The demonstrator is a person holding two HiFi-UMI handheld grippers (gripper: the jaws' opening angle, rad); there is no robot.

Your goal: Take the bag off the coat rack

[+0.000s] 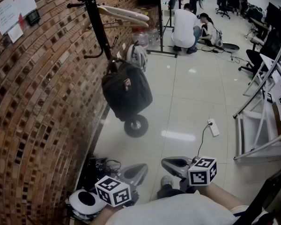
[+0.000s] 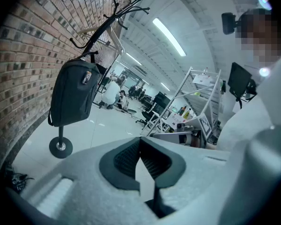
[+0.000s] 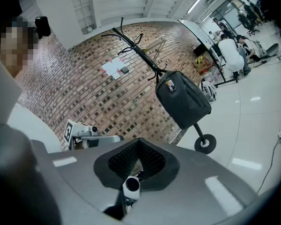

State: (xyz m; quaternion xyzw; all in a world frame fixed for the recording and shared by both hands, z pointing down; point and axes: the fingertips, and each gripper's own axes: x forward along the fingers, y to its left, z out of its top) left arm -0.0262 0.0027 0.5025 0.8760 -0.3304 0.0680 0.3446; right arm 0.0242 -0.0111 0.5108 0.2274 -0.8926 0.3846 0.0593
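A black bag (image 1: 127, 91) hangs by its strap from a low hook of the black coat rack (image 1: 94, 18), which stands beside the brick wall on a round base (image 1: 136, 125). Both grippers are low and near my body, well short of the bag. My left gripper (image 1: 138, 171) is shut and empty, and so is my right gripper (image 1: 168, 163). In the left gripper view the bag (image 2: 75, 95) hangs up at the left, far beyond the closed jaws (image 2: 140, 161). In the right gripper view the bag (image 3: 182, 100) hangs beyond the closed jaws (image 3: 138, 161).
A helmet (image 1: 136, 55) and a wooden hanger (image 1: 124, 13) hang on the rack behind the bag. Cables and a white object (image 1: 86, 200) lie at the foot of the brick wall (image 1: 42, 111). A power strip (image 1: 213, 127) lies on the floor, a metal frame (image 1: 257, 125) stands right, and people (image 1: 187, 27) crouch far back.
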